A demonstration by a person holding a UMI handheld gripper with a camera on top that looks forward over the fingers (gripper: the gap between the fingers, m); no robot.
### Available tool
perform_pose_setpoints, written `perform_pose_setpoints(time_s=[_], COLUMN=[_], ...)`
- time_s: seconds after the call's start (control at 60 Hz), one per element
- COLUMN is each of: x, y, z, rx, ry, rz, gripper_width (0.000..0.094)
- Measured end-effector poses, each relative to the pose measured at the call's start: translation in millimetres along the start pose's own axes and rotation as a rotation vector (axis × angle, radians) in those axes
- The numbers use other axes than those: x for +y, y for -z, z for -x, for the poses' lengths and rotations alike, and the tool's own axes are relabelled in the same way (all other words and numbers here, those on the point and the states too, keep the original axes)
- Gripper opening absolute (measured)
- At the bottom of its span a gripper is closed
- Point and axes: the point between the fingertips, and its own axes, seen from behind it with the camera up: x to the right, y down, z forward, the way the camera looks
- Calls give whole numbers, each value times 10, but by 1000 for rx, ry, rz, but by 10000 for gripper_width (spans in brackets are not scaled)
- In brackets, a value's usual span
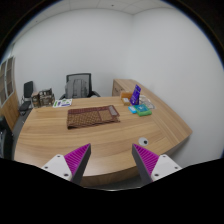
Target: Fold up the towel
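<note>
The gripper (110, 160) hangs above the near edge of the table (60, 140), its two fingers spread wide with nothing between them, the purple pads (78, 157) facing each other across bare wood. The towel (92, 116) lies well beyond the fingers, toward the middle of the table and nearer its far edge than its near one: a brown, roughly rectangular cloth spread flat, its long sides running more or less along the table's length. It looks like a thin, soft piece that will be light to lift and will sag and drape as soon as one side leaves the wood, so it cannot be pushed into a fold; it has to be picked up by an edge or a corner and carried over. The near corners seem the best hold, since the fingers can slide down on the wood and pinch the hem there without bunching the middle. The cloth may drag across the smooth table rather than lift cleanly if the pinch is shallow. Toward the table's far right corner stand a purple bottle (136, 95) and a small teal object (143, 111), apart from the towel. A black office chair (81, 85) stands behind the far edge, and some clutter sits at the far left corner
</note>
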Motion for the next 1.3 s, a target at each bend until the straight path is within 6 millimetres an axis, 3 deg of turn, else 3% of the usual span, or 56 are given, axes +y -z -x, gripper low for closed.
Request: perform_pose_setpoints(time_s=[0.133,0.233,0.383,0.533,0.617,0.767,0.85,0.917,1.0,1.083,1.2,1.3], x=[478,591,384,50,-130,-333,-319,-266,-267,-314,-308,-473], y=[-560,-992,-1649,-2361,-2756,-3413,-3662,-3803,-3878,-3937,-3906,-3612], z=[854,1462,2265,2794,2952,3086,3161,3200,3210,3090,3146,3390], rx=[-123,-209,-282,-296,-301,-283,-293,-307,-316,-276,-306,-435], ry=[19,60,116,160,178,246,269,278,310,375,380,328], rz=[98,119,89,66,54,47,70,98,95,74,83,88], gripper_width=[857,864,861,859,853,763,661,522,369,56,38,37])
